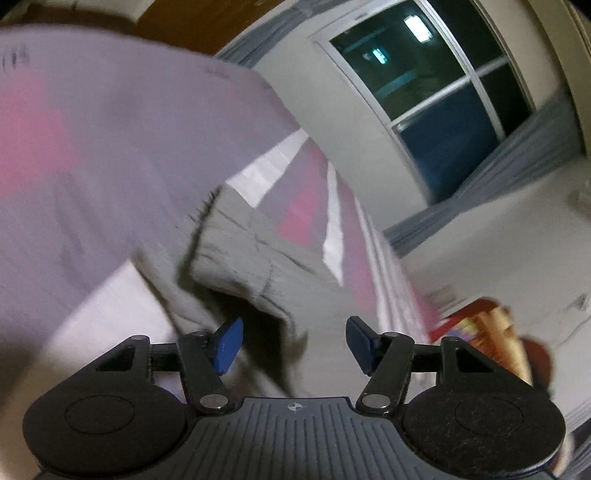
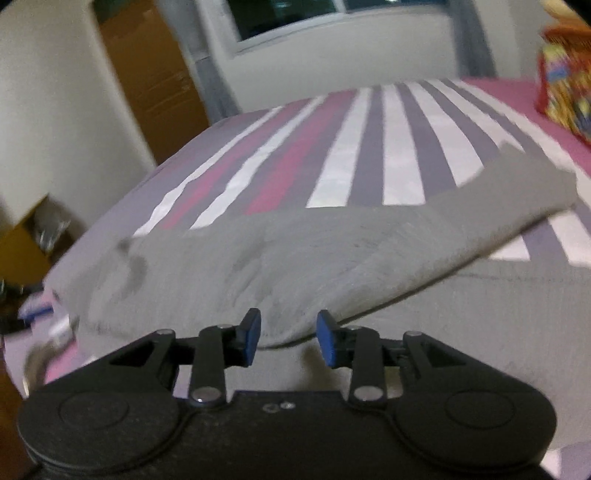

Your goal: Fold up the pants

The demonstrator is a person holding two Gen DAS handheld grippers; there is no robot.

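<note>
Blue-padded fingers of the right gripper (image 2: 289, 339) are standing apart right at the near edge of the grey pants (image 2: 280, 266), with the folded fabric lying just beyond the pads and nothing pinched between them. Those pants are lying across the near part of the bed (image 2: 373, 147), a thick folded layer stretching from the near left toward the far right, where one corner is lifting slightly off the striped cover. Beyond them the cover is running away in white, grey and pink stripes toward the far wall. A brown door (image 2: 155, 74) is standing at the far left, a window (image 2: 295, 14) is sitting at the top of the wall, and a colourful bag (image 2: 565, 85) is resting on the pink part of the bed at the far right. Through the left wrist view, which is tilting strongly and blurring, the left gripper (image 1: 294, 345) is hanging with its blue pads wide apart and empty, hovering just above a bunched, ribbed end of the pants (image 1: 243, 254). Grey cloth is spreading under and past its fingers. The striped bed (image 1: 336, 229) is slanting away behind, the dark window (image 1: 443, 92) is sitting at the upper right, and the colourful bag (image 1: 480, 332) is showing at the right.
</note>
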